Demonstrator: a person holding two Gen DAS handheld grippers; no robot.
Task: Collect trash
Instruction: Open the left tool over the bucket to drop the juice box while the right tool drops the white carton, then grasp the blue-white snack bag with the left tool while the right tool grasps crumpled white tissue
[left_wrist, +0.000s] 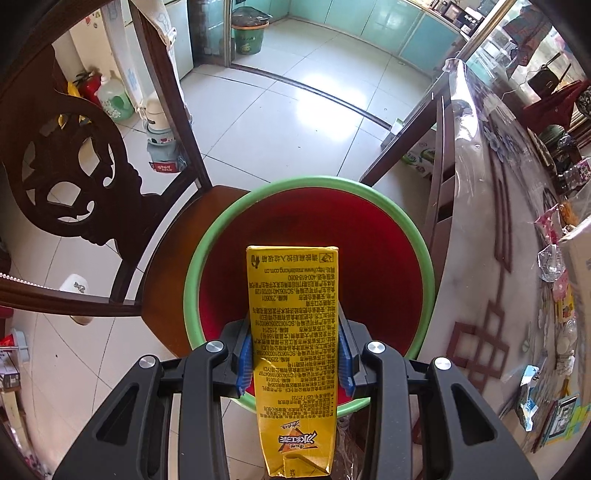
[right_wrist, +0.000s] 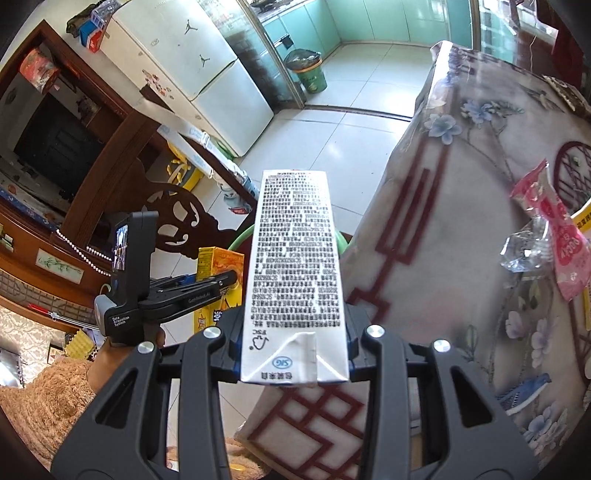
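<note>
My left gripper (left_wrist: 293, 345) is shut on a yellow drink carton (left_wrist: 293, 325), its blue pads pressing both sides. The carton hangs straight over a red basin with a green rim (left_wrist: 221, 236) that rests on a wooden chair seat. My right gripper (right_wrist: 293, 354) is shut on a white carton (right_wrist: 293, 266) printed with black text, held over the table's edge. In the right wrist view the left gripper (right_wrist: 221, 284) with the yellow carton (right_wrist: 218, 262) shows at the left, and a bit of the green rim (right_wrist: 240, 236) peeks out behind it.
A carved dark chair back (left_wrist: 74, 177) stands left of the basin. The table with a flowered plastic cover (right_wrist: 461, 221) carries wrappers: a pink packet (right_wrist: 554, 229) and clear plastic (right_wrist: 524, 247). A green bin (left_wrist: 248, 35) stands far off on the tiled floor.
</note>
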